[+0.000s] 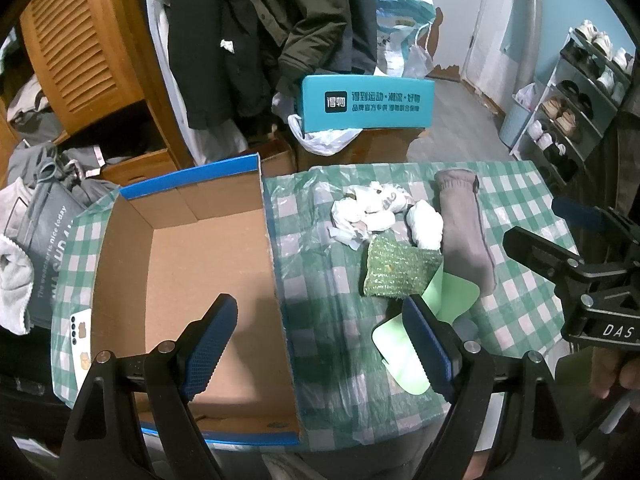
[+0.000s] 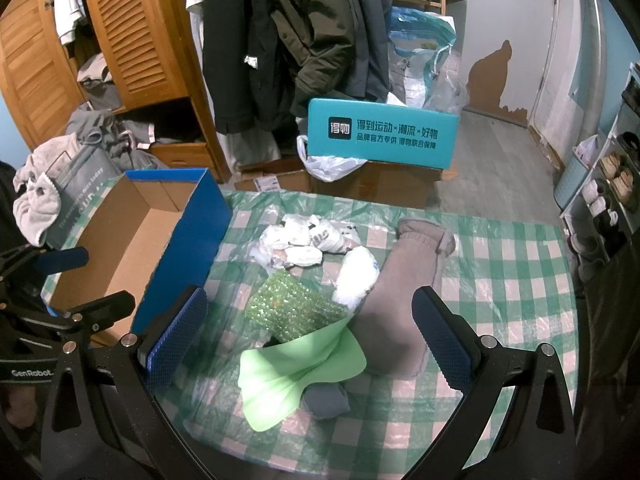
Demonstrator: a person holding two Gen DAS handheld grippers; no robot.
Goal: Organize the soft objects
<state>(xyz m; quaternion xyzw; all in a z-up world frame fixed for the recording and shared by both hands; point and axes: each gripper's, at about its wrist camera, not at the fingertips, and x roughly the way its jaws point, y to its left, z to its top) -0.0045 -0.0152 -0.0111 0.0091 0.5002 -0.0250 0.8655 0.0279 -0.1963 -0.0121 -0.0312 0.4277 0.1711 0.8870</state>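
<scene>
An open cardboard box (image 1: 192, 272) with blue outer walls (image 2: 180, 248) sits on the left of the checked table. Right of it lies a pile of soft things: crumpled white bags (image 1: 368, 208) (image 2: 304, 240), a white bundle (image 1: 426, 226) (image 2: 356, 276), a green glittery scouring cloth (image 1: 396, 268) (image 2: 292, 304), a light green cloth (image 1: 400, 344) (image 2: 288, 372), a grey-brown sock (image 1: 466, 232) (image 2: 400, 308) and a small grey piece (image 2: 326, 400). My left gripper (image 1: 320, 348) hangs open over the box's right wall. My right gripper (image 2: 308, 340) is open above the green cloth.
A teal shoe box (image 1: 366, 102) (image 2: 380, 134) on cardboard cartons stands behind the table. Hanging coats (image 2: 304, 32) and a wooden wardrobe (image 1: 92, 52) fill the back. A shoe rack (image 1: 576, 100) stands right. A phone (image 1: 82, 340) lies left of the box.
</scene>
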